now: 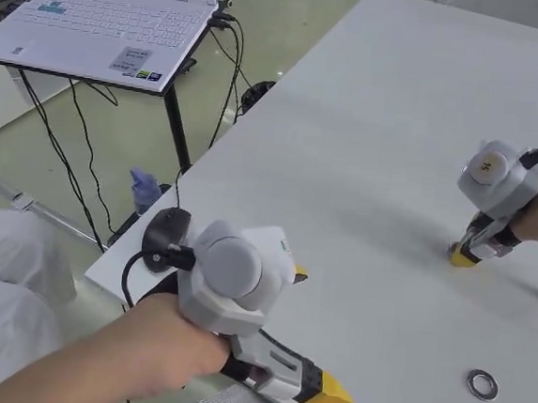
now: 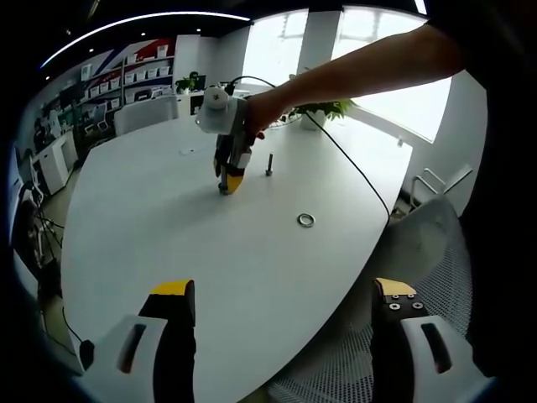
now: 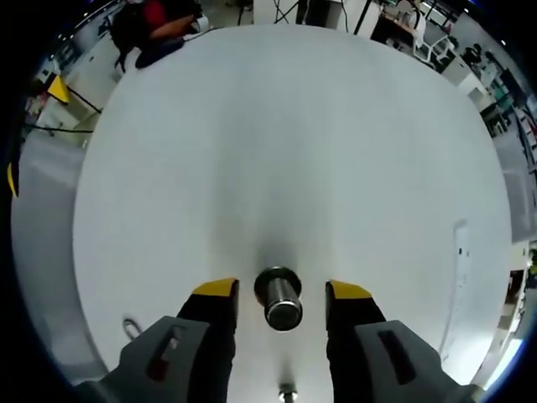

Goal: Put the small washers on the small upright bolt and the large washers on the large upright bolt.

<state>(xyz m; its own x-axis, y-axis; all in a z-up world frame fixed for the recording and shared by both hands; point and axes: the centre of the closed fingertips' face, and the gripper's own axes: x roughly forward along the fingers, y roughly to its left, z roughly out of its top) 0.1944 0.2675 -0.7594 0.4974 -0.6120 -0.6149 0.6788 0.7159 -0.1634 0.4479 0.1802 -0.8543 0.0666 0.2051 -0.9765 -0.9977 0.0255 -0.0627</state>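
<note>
Right gripper (image 3: pixel 283 288) jaws apart, large upright bolt (image 3: pixel 281 306) between them (left gripper (image 2: pixel 283 288) likewise agape).

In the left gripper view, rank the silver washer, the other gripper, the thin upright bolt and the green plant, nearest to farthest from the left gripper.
1. Silver metal ring washer, lying flat, right of centre.
2. Right gripper, tips pointing down, left of the bolt.
3. Thin upright metal bolt, just beyond that gripper.
4. Green leafy plant, far back, upper right.
</note>
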